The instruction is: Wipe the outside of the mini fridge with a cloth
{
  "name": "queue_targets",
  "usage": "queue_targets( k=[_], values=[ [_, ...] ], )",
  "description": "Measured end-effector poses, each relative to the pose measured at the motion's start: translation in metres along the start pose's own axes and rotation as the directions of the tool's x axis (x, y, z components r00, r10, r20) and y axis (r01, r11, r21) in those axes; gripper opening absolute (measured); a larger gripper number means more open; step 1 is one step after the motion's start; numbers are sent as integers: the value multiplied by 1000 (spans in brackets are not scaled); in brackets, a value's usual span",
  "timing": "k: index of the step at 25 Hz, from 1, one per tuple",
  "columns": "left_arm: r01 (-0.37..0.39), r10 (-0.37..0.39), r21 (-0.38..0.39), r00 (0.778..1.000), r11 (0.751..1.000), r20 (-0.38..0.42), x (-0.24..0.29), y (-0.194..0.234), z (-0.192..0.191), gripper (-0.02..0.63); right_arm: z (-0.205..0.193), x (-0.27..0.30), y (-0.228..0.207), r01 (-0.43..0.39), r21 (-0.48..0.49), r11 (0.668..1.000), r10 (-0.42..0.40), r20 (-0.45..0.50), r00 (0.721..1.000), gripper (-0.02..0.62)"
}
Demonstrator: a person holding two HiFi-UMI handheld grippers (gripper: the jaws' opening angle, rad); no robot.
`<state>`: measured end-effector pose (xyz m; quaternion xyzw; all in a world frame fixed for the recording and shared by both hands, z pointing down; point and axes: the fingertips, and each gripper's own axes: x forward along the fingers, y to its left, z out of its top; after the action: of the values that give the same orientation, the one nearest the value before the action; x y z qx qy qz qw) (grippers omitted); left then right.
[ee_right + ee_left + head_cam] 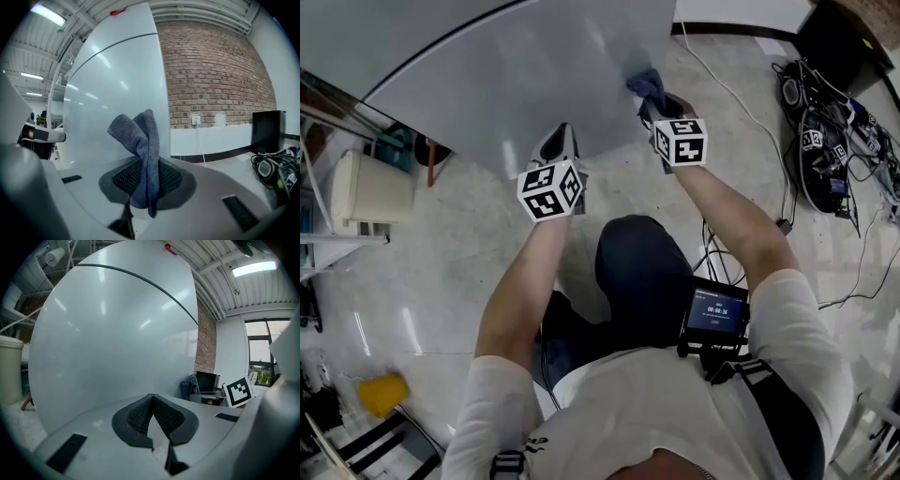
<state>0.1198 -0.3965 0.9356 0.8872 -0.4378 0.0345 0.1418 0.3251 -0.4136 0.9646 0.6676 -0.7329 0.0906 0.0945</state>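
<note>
The mini fridge (516, 66) is a pale grey-white box at the top of the head view, and its smooth side fills the left gripper view (112, 343). My right gripper (654, 105) is shut on a blue-grey cloth (647, 84) and holds it at the fridge's right edge. In the right gripper view the cloth (140, 140) sticks up from the jaws (145, 164) beside the fridge wall (117, 93). My left gripper (561, 141) is shut and holds nothing, its tips (152, 401) close to the fridge's lower edge; contact cannot be told.
A tangle of cables and gear (834, 141) lies on the floor at the right, below a black monitor (848, 37). A white bin (370, 187) stands left of the fridge. A yellow object (380, 394) lies at lower left. A brick wall (215, 70) rises behind.
</note>
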Motion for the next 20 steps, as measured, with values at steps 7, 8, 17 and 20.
queue_targets(
  k=[7,8,17,20],
  values=[
    [3,-2,-15,1000,1000,31,-8,8,7,5,20,-9,43,-82,-62,995,85,50,995,80],
    [3,-2,-16,999,1000,37,-10,9,8,5,24,-10,52,-99,-73,992,103,59,993,80],
    [-31,31,-54,999,998,9,-45,32,57,5,79,-22,119,-205,-70,976,208,28,978,80],
    [-44,44,-80,999,996,-11,-63,39,92,5,111,-38,140,-224,-61,973,224,-8,974,80]
  ],
)
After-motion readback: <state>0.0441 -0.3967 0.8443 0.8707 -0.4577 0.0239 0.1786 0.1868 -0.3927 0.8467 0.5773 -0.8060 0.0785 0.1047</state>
